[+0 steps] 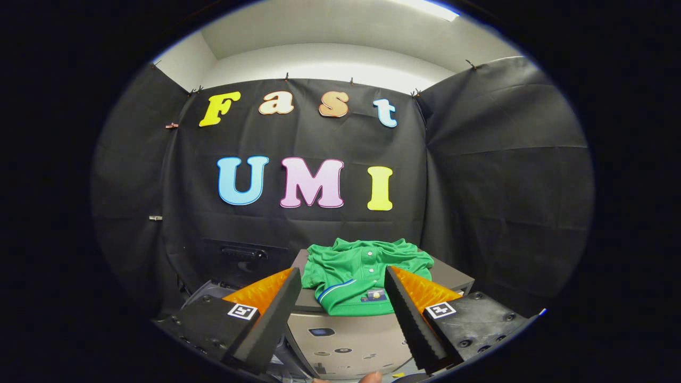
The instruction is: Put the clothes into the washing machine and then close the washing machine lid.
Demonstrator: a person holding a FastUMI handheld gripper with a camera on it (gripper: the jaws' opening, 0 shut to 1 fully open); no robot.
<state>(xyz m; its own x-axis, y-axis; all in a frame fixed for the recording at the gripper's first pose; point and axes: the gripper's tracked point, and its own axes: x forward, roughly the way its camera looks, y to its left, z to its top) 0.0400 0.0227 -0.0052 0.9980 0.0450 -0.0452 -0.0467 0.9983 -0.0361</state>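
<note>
One garment, a green shirt (362,274), was observed heaped on the flat top of a grey cabinet-like unit (340,340), which was judged to be either the washing machine or a stand beside it; this could not be determined. The shirt was bunched rather than folded, with its buttoned placket uppermost and a striped hem hanging slightly over the front edge of the unit. This overhang was judged to offer a free fold of cloth for pinching, which would explain the low, frontal line of approach.

The gripper (340,298) was held with its fingers spread wide and nothing between them. The shirt lay just ahead of the fingertips and centred on the gap, apart from both fingers. The wide spread was judged to be a preparation for taking a thick bundle of fabric in a single pinch.

A dark panel with a recessed handle (242,252) was seen behind and to the left of the shirt, against the booth wall. It was judged possibly to be a raised lid, though this was not confirmed.

The grasp was judged not yet made, and loading and lid closing were outstanding.
</note>
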